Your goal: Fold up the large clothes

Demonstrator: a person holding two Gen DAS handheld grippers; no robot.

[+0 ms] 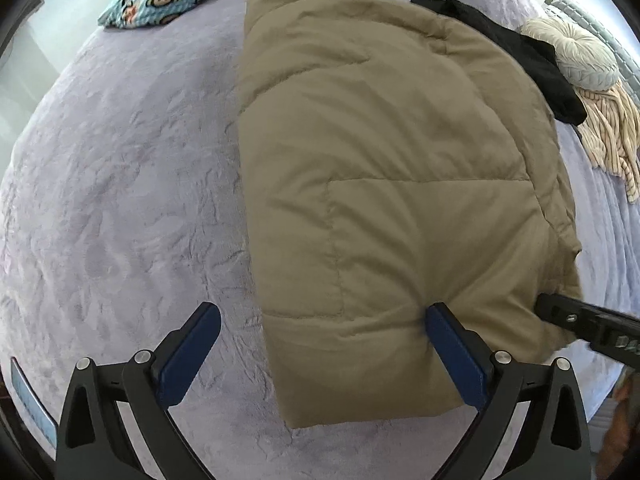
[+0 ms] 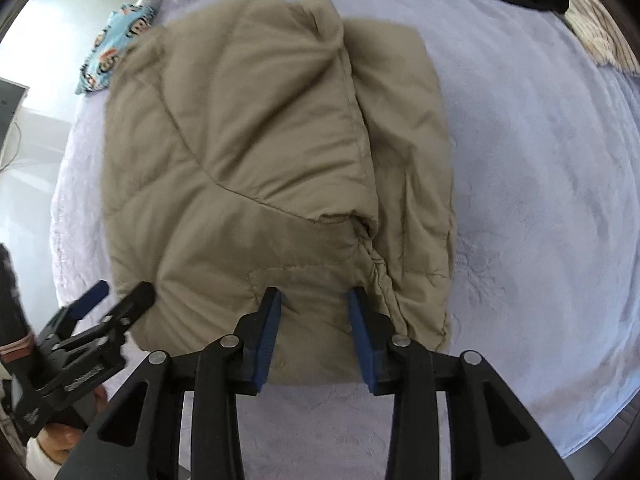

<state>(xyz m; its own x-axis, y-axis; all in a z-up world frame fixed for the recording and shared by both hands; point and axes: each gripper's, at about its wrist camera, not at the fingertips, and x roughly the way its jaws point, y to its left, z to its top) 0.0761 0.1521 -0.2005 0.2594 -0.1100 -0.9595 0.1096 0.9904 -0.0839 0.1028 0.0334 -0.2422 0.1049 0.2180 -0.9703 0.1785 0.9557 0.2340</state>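
The left gripper (image 1: 322, 322) gapes wide, one blue pad pressing the khaki puffer jacket (image 1: 392, 184) lying folded on the lavender bedspread (image 1: 120, 200). The right gripper (image 2: 316, 300) stands partly parted over its hem, gripping nothing.

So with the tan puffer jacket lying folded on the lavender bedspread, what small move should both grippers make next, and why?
Probably close both grippers on the near hem of the tan puffer jacket. The left gripper is wide open, one finger on the lavender bedspread, the other on the fabric; the right gripper is partly open straddling the hem. Neither holds anything, so folding further away needs a grip first.
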